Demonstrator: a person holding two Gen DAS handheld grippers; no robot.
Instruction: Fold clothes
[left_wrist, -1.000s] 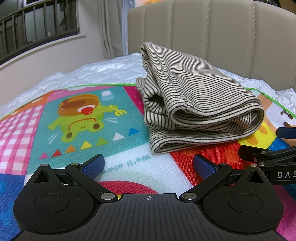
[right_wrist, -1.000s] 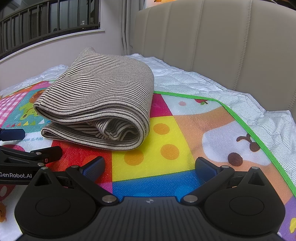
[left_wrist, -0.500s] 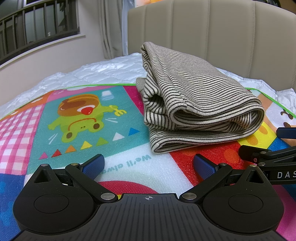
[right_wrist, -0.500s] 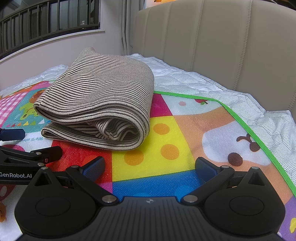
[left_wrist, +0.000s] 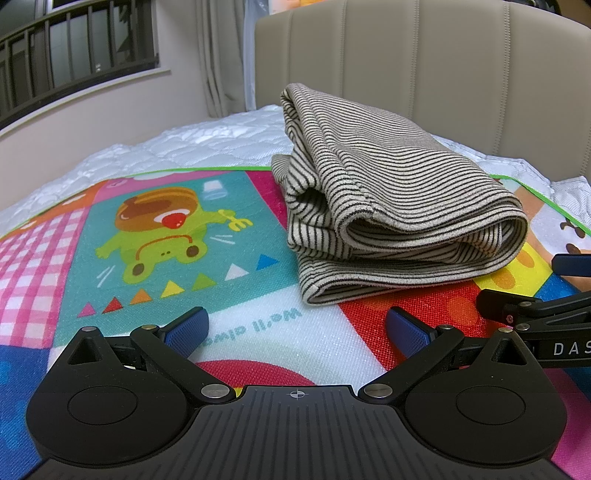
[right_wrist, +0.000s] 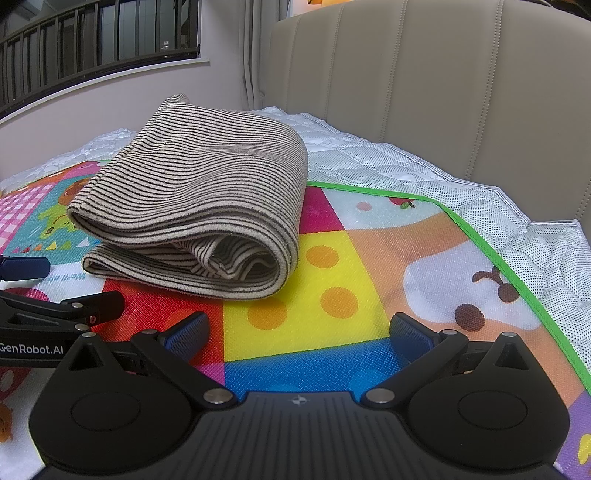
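Beige padding covers the big headboard (left_wrist: 424, 74) at twelve o'clock, behind everything. Below it lies the white quilted bed (left_wrist: 184, 140), and on the bed sits a bright play mat (left_wrist: 155, 236) with a green frog picture.

On the mat rests the striped garment (left_wrist: 388, 206), folded into a thick bundle. In the left wrist view it sits at about one o'clock, past the fingers. In the right wrist view the same bundle (right_wrist: 207, 206) sits at about eleven o'clock. Nothing touches it.

The cloth looks soft, light and floppy, like knit. It will bend and sag when lifted, and the layers may slide apart. The rolled fold on the near side looks plump, so it may spring open. A good place to hold it is the flat bottom edge near the mat, pinching all the layers at once, one gripper at each end.

The left gripper (left_wrist: 295, 328) hangs low over the mat with its blue pads spread wide, holding nothing. The right gripper (right_wrist: 299, 328) is the same, jaws wide apart and empty. Each one shows at the edge of the other's view.

The folding looks nearly done.
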